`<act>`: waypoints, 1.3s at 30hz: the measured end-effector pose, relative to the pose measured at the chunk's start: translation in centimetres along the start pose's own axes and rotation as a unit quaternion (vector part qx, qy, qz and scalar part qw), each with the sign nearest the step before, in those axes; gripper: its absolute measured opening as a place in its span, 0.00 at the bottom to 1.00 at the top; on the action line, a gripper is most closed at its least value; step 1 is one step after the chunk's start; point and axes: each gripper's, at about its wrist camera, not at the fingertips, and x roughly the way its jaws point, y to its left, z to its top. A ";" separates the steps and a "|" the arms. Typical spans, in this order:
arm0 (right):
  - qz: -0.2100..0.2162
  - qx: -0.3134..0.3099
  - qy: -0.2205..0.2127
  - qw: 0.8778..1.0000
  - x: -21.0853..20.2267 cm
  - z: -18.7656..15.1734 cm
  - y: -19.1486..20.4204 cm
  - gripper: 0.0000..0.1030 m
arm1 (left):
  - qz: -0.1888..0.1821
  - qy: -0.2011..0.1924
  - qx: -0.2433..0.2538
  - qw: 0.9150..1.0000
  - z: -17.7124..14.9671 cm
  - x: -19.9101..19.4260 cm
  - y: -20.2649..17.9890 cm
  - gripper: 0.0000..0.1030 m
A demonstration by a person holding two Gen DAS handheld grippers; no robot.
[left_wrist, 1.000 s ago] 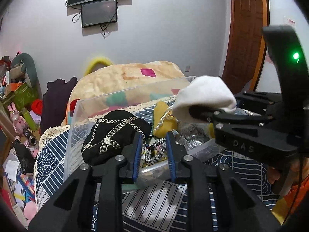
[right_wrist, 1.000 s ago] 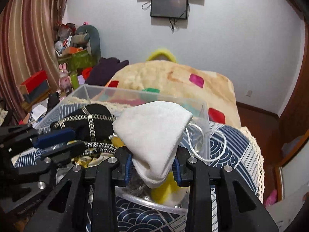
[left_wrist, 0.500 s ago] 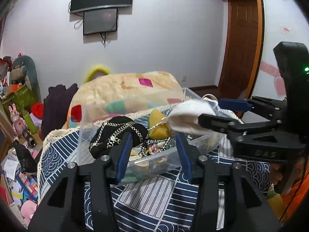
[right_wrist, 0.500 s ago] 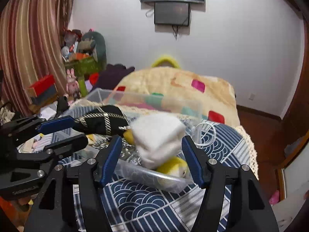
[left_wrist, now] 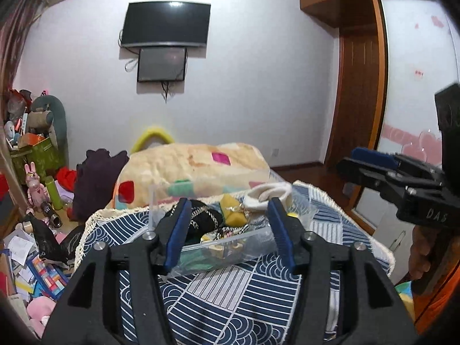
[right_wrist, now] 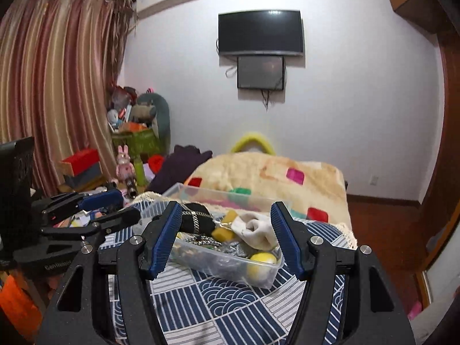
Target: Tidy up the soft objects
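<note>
A clear plastic bin (left_wrist: pixel 230 247) (right_wrist: pixel 253 270) sits on the blue patterned bedspread (left_wrist: pixel 235 296) (right_wrist: pixel 230 304). In it lie a white cloth (left_wrist: pixel 268 194) (right_wrist: pixel 257 230), a black chain-trimmed item (left_wrist: pixel 205 221) (right_wrist: pixel 195 220), a yellow piece (left_wrist: pixel 231 214) (right_wrist: pixel 225 227) and a yellow ball (right_wrist: pixel 263 261). My left gripper (left_wrist: pixel 228 231) is open and empty, back from the bin. My right gripper (right_wrist: pixel 225 235) is open and empty, also back from the bin; it shows at the right of the left wrist view (left_wrist: pixel 371 161).
A cream blanket with coloured squares (left_wrist: pixel 189 166) (right_wrist: pixel 273 175) lies behind the bin. Toys, boxes and papers clutter the floor at left (left_wrist: pixel 31 230) (right_wrist: pixel 86 169). A wooden door (left_wrist: pixel 359 100) is at right. Screens hang on the wall (right_wrist: pixel 260 33).
My right gripper opened and dropped the white cloth into the bin. Both grippers opened wide and drew back and up from the bin.
</note>
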 end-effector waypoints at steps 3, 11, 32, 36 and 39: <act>-0.004 -0.003 -0.018 1.000 -1.1 -0.3 0.8 0.72 | -0.001 -0.017 -0.006 1.000 0.3 -1.5 0.0 0.62; -0.010 0.009 -0.047 0.999 -2.7 -1.1 1.7 0.82 | 0.016 -0.059 -0.007 0.998 -0.6 -4.8 -0.4 0.89; -0.021 0.016 -0.063 0.998 -3.6 -3.1 2.6 1.00 | 0.030 -0.078 0.006 0.996 -2.3 -6.2 -1.9 0.97; -0.019 0.017 -0.060 0.998 -3.7 -3.2 2.6 1.00 | 0.028 -0.075 0.006 0.997 -2.4 -6.2 -2.0 0.97; -0.018 0.017 -0.060 0.998 -3.8 -3.3 2.6 1.00 | 0.030 -0.076 0.007 0.997 -2.5 -6.3 -2.1 0.98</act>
